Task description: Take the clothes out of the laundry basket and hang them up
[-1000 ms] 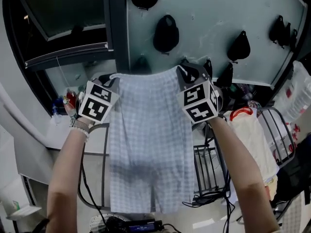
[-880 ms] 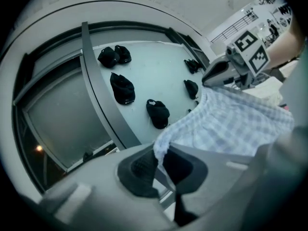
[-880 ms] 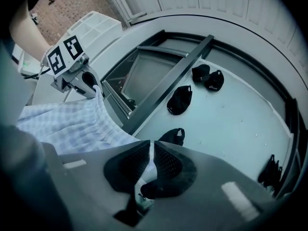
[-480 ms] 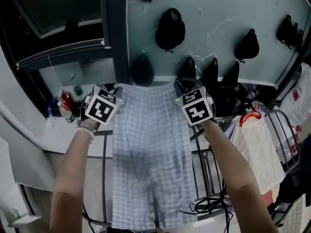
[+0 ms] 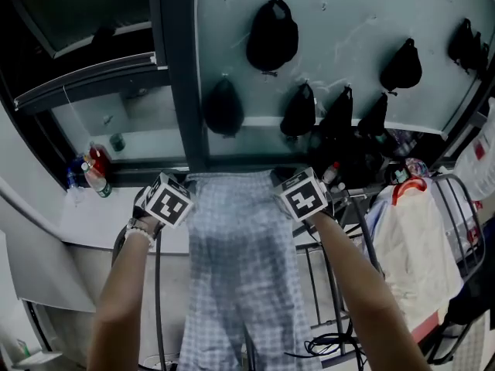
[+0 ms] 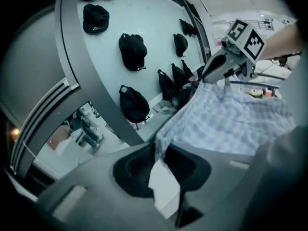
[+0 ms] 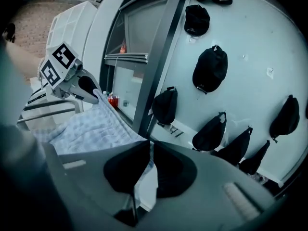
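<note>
Checked pale-blue cloth, the shorts (image 5: 240, 269), hangs stretched by its waistband between the two grippers. Behind it are a dark upright post (image 5: 176, 76) and a pale wall panel (image 5: 348, 6) hung with black caps (image 5: 272, 35).

At far left, on a ledge (image 5: 155, 144), stands a bottle (image 5: 96, 173) with a red top and a green band; its print is too small to read.

Next is the left hand-held gripper (image 6: 161, 158). Its jaws have just been easing apart, but the waistband's left corner runs down between the black pads, which sit close on it. A white flap (image 6: 163, 189) shows just below them; whether it is a label I cannot tell.

The legs of the shorts fall straight down between the person's forearms.

The right hand-held gripper (image 7: 147, 170) is clamped on the waistband's right corner, with cloth filling the narrow slit between its pads. Each gripper's cube carries black-and-white square markers, not letters.

Right of that arm stands a wire rack (image 5: 329, 284). Past it hangs a white bag (image 5: 418, 246) with a red handle.
</note>
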Motion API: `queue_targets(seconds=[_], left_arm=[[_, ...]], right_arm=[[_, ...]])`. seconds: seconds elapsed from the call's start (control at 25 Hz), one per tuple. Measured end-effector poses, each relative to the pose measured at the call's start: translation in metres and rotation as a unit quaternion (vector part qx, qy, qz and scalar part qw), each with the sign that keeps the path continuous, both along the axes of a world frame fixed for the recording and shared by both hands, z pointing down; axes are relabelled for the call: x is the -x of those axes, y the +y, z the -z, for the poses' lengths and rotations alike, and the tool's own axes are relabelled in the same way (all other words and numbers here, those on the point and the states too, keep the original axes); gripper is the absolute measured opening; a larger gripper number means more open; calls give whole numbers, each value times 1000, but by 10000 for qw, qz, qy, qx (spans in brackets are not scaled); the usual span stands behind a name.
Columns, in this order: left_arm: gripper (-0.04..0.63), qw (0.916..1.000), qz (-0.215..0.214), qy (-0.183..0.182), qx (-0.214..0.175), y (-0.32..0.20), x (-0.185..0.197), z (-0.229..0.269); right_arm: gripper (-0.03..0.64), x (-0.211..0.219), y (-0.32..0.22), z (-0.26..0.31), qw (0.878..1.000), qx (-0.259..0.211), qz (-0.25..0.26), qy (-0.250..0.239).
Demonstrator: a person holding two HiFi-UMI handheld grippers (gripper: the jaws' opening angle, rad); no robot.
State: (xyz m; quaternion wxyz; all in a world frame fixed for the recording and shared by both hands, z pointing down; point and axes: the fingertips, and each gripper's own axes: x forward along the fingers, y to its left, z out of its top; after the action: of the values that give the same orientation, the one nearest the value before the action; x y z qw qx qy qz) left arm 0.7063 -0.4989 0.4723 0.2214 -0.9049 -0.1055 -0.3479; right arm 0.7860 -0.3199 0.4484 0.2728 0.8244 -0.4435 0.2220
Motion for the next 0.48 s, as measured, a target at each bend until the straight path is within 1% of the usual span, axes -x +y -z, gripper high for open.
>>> queue_targets(seconds=[0.08,0.12,0.2,0.24,0.28,0.36,0.4,0.48], left_arm=[[112,9996,-76,-276,-38,1,4,-16],[132,9992,-111,-374,-33,1,6,-23],[174,9988,-169,-458,51,3,10,-29],[188,9988,-172,-450,113,4,13,-29],[200,9989,-154,-401,182,5,15,-27],[207,9994,-42,-162,314,4,19,-17],[207,9993,41,5,362,2,21,-9],[187,9983,184,351,431,1,27,10]], right_arm=[[29,0,0,-8,9998,186,40,48],[29,0,1,-12,9996,259,50,82],[31,2,1,-18,9994,328,66,81],[45,5,2,-20,9995,315,76,46],[77,9,2,-20,9996,263,91,-35],[145,16,3,-17,9997,75,79,-231],[161,17,5,-13,9997,-39,34,-259],[161,17,11,0,9992,-335,-65,-196]])
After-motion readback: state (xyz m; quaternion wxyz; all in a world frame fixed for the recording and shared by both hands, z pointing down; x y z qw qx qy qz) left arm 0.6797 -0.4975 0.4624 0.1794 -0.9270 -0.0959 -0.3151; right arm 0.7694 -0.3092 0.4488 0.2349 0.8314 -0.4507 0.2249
